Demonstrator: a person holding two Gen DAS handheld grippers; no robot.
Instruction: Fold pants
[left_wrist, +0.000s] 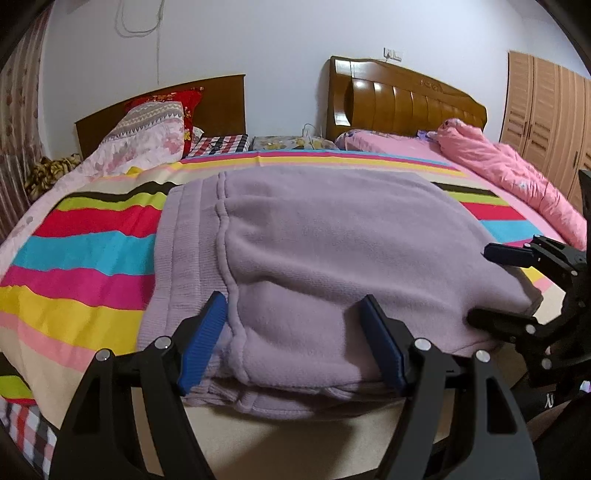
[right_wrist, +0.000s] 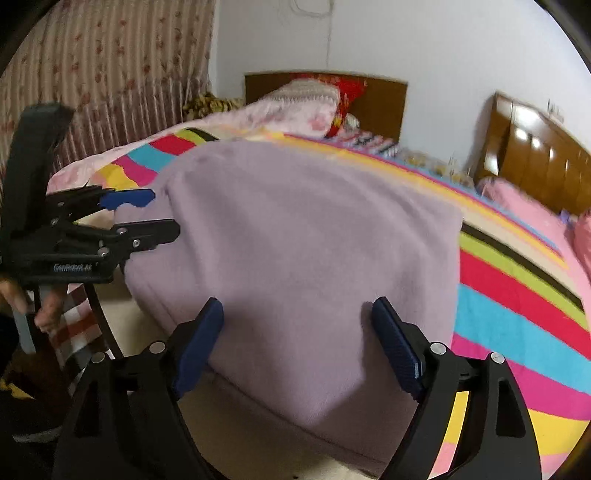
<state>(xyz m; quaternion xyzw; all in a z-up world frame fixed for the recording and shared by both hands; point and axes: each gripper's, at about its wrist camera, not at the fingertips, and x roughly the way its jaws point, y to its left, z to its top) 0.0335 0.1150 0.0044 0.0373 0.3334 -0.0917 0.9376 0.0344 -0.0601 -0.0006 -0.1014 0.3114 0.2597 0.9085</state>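
— Two grippers, one folded bundle. From the left wrist view, what do you get?

— Pants (left_wrist: 332, 251), lilac fleece, folded into a thick block on the striped bed (left_wrist: 77, 258), near edge hanging just over the bed's rim. The ribbed waistband runs down the block's left side. The left gripper (left_wrist: 295, 332) stands released, its blue pads either side of the near edge; neither looks pressed into the cloth. The right gripper (left_wrist: 517, 284) shows at the right, by the block's right corner.

— Holding that corner?

— No. Its fingers are spread, one above the fabric and one just beside the corner.

— And the right wrist view?

— Blurred, but the same story. The pants (right_wrist: 314, 240) fill the middle, the stripes run off to the right. The right gripper (right_wrist: 295, 339) is released too, pads apart over the near edge with fleece between them but no pinch that I can see. The left gripper (right_wrist: 147, 214) sits at the block's left side, fingers parted; a hand (right_wrist: 44, 306) holds its grip below.

— So nothing is clamped. What could go wrong?

— The near edge overhangs, and fleece layers are springy. I'd judge the top layer could creep open, or the block could slump off the rim if a finger drags it on the way out. A pad catching the waistband seam would pull the fold askew.

— Then lift clear, not sideways.

— That's my guess.
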